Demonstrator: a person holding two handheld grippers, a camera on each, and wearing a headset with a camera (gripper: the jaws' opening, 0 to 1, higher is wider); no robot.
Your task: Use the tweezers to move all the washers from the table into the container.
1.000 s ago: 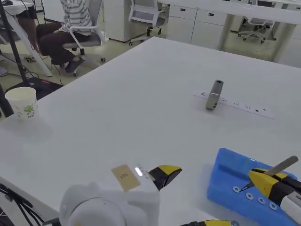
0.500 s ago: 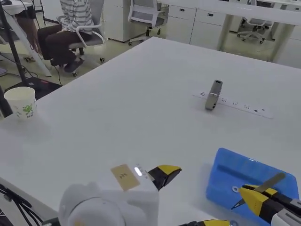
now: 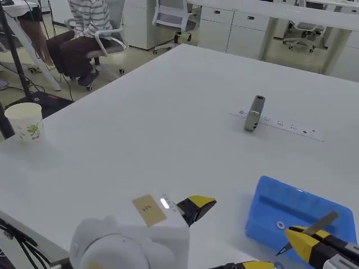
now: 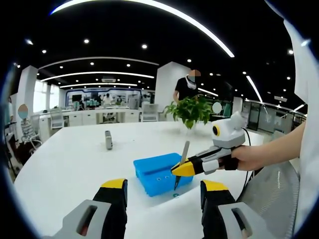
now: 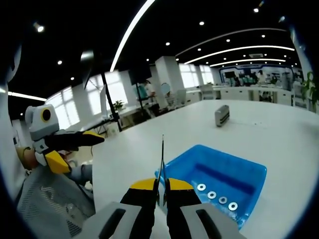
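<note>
Just beside the right gripper's (image 5: 162,191) tweezers (image 5: 162,162), four washers (image 5: 217,197) inside the container (image 5: 244,172).

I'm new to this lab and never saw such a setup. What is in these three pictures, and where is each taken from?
No robot: a person holds a two-fingered gripper in each hand. One picture comes from a headset camera looking down at the white table; the round ones come from cameras on each gripper. The right gripper is shut on thin metal tweezers at the edge of a blue plastic tray holding four silver washers. The left gripper is open, holding nothing.
</note>
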